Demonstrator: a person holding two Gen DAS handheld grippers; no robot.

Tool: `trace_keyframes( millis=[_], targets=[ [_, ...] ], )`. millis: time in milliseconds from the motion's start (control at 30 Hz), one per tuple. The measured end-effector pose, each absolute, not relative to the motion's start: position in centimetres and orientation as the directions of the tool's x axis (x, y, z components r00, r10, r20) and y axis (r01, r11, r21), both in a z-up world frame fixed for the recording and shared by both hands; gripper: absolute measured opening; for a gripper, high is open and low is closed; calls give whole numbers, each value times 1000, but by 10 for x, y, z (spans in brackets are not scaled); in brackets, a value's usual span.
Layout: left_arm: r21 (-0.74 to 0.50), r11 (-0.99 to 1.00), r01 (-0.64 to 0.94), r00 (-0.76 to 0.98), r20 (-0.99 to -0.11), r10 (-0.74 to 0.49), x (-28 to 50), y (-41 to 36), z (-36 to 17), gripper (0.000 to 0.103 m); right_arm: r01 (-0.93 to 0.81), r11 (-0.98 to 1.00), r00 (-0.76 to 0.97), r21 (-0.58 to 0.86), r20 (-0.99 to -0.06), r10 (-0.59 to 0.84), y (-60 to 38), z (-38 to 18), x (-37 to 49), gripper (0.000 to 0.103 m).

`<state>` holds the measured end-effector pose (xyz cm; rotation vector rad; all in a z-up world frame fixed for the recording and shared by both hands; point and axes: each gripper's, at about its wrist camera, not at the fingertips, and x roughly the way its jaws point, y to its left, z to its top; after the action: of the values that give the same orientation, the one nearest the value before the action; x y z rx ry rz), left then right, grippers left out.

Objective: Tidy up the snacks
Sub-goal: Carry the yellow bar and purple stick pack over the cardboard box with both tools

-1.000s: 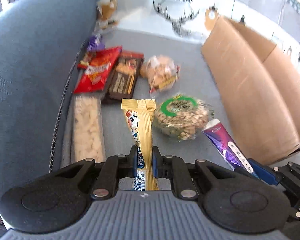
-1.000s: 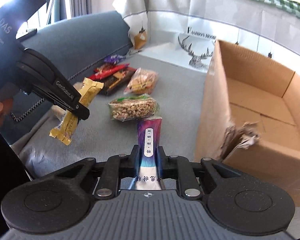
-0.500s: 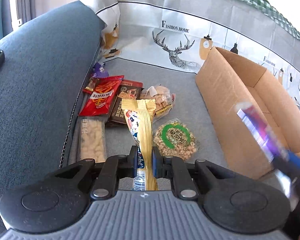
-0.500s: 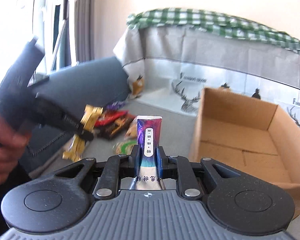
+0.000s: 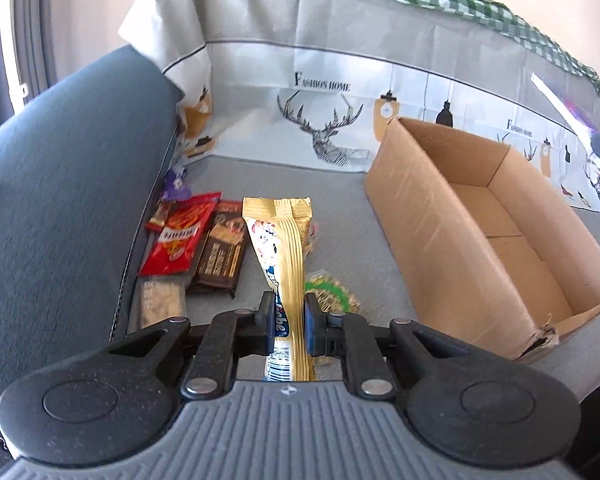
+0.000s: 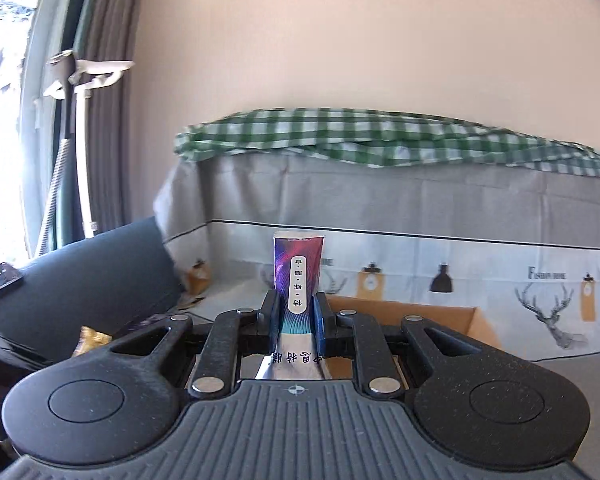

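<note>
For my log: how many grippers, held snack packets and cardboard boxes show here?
Grippers: 2, left gripper and right gripper
Held snack packets: 2, gold packet and purple packet
Boxes: 1, cardboard box
Total: 5

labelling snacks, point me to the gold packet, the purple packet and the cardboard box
gold packet (image 5: 286, 248), left wrist view, its middle above the jaws
purple packet (image 6: 298, 268), right wrist view, its white label
cardboard box (image 5: 440, 240), left wrist view, near outer wall
</note>
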<state>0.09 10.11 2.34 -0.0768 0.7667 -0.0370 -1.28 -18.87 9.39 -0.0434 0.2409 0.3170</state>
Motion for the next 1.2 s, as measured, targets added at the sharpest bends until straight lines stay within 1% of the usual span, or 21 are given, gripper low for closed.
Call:
trace_keyframes(
  millis=[67,133,233,367,500,667,833,967,1200],
  targets=[
    [-78,997,14,733,-678,-63,1,96,29,15,-271,962,929,26,-253,268,-205,82,-6,18],
    [-75,997,20,745,-664,-64,1,90,34,15,-229,971,924,61,-299,237,-213,66,1,18],
    [-70,997,25,769,-636,-64,1,80,43,15,-195,976,934,94,-286,214,-227,67,3,18],
    [-81,996,40,804,-589,-81,6,61,51,15,-175,982,936,78,-297,190,-234,64,0,18],
    [-132,988,82,838,-527,-141,10,40,53,15,-163,986,939,37,-302,166,-239,62,-1,18],
    [-145,981,127,854,-488,-183,16,13,52,15,-123,992,941,35,-314,128,-253,62,2,18],
    [-128,975,182,856,-467,-222,34,-22,50,15,-81,996,940,29,-329,86,-264,61,7,18],
    [-162,959,233,853,-439,-282,42,-46,50,15,-47,998,942,43,-331,58,-269,61,7,18],
    [-139,936,324,825,-443,-351,39,-79,41,15,-40,999,941,23,-335,45,-269,60,7,18]
  ],
)
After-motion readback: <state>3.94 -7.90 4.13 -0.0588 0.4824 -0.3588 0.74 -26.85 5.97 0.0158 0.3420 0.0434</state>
